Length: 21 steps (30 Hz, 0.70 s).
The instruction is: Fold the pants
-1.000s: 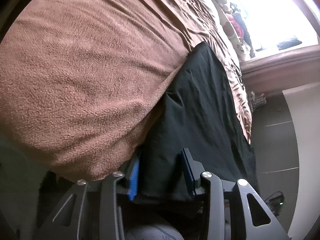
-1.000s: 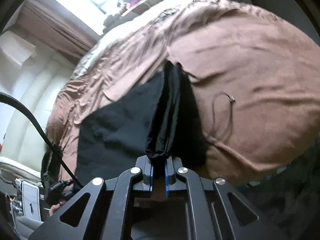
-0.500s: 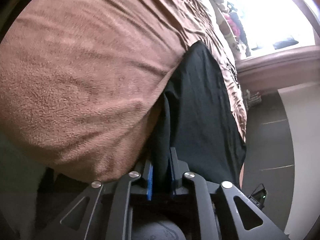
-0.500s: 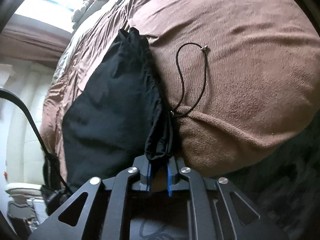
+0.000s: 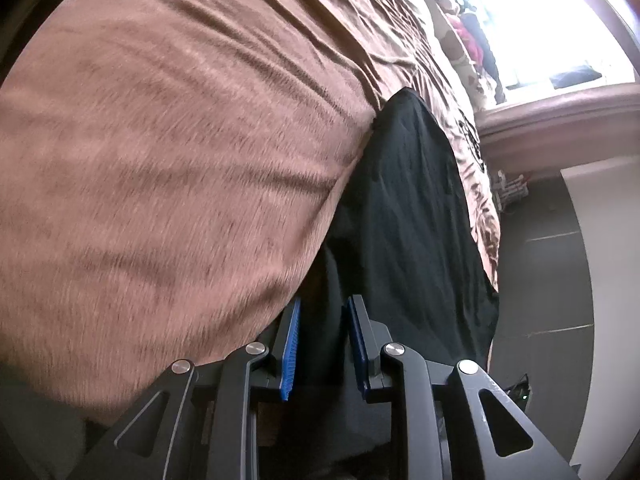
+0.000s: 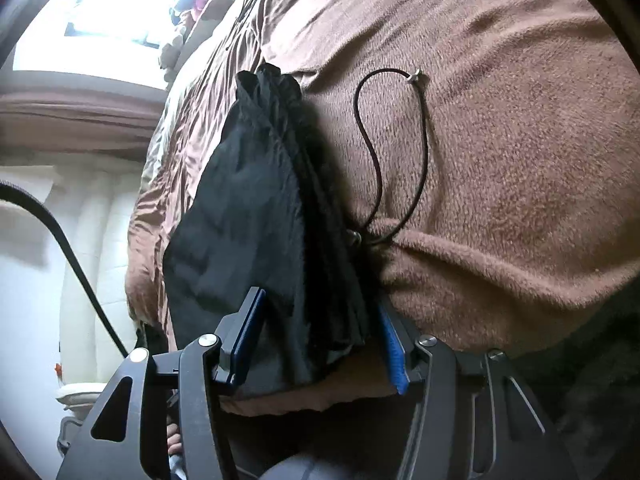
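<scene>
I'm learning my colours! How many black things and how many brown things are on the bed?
Black: 2, the black fabric pants and the thin black drawstring cord
Brown: 1, the fuzzy brown fleece blanket
Total: 3

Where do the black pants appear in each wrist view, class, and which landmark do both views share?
Left wrist: the black pants run from centre down to the left gripper, right of the brown blanket.
Right wrist: the pants lie left of centre, above the right gripper, whose jaws are opening.
Shared landmark: the bright window.
</scene>
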Motion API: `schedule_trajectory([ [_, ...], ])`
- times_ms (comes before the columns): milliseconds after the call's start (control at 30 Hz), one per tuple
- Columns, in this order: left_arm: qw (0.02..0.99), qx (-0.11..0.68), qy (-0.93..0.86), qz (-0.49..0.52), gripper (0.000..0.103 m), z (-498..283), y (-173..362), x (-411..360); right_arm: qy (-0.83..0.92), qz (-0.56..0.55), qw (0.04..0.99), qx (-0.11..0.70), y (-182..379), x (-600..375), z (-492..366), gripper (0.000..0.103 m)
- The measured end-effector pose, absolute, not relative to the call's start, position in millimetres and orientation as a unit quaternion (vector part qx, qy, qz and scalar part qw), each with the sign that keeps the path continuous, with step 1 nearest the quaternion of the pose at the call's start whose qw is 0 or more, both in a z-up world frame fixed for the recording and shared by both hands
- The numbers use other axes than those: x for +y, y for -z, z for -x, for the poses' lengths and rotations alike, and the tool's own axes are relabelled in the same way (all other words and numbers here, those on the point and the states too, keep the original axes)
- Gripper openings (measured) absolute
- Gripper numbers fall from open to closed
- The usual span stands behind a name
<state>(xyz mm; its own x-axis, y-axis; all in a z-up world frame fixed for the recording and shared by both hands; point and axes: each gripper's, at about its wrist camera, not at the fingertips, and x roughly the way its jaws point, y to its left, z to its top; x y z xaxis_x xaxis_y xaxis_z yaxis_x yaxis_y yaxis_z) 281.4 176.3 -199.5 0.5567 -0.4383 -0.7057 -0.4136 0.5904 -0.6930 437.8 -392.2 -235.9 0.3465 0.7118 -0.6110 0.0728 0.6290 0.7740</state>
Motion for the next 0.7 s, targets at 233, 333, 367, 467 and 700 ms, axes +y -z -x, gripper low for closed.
schedule_trajectory([
  [233, 0.759, 0.485, 0.017, 0.433, 0.025, -314, 203, 180, -0.225, -0.380, 0.730, 0.521, 235, -396, -437, 0.044],
  [333, 0.759, 0.487, 0.021, 0.431, 0.025, -324, 204, 179, -0.220, -0.377, 0.731, 0.525, 237, -396, -438, 0.038],
  [367, 0.760, 0.488, 0.021, 0.428, 0.016, -323, 204, 178, -0.219, -0.376, 0.732, 0.524, 234, -396, -438, 0.031],
  [467, 0.766, 0.488, 0.027, 0.417, 0.005, -322, 201, 173, -0.217, -0.363, 0.744, 0.518, 223, -397, -440, 0.017],
  [700, 0.751, 0.486, 0.038, 0.445, 0.004, -308, 201, 166, -0.216, -0.332, 0.762, 0.512, 201, -396, -455, 0.011],
])
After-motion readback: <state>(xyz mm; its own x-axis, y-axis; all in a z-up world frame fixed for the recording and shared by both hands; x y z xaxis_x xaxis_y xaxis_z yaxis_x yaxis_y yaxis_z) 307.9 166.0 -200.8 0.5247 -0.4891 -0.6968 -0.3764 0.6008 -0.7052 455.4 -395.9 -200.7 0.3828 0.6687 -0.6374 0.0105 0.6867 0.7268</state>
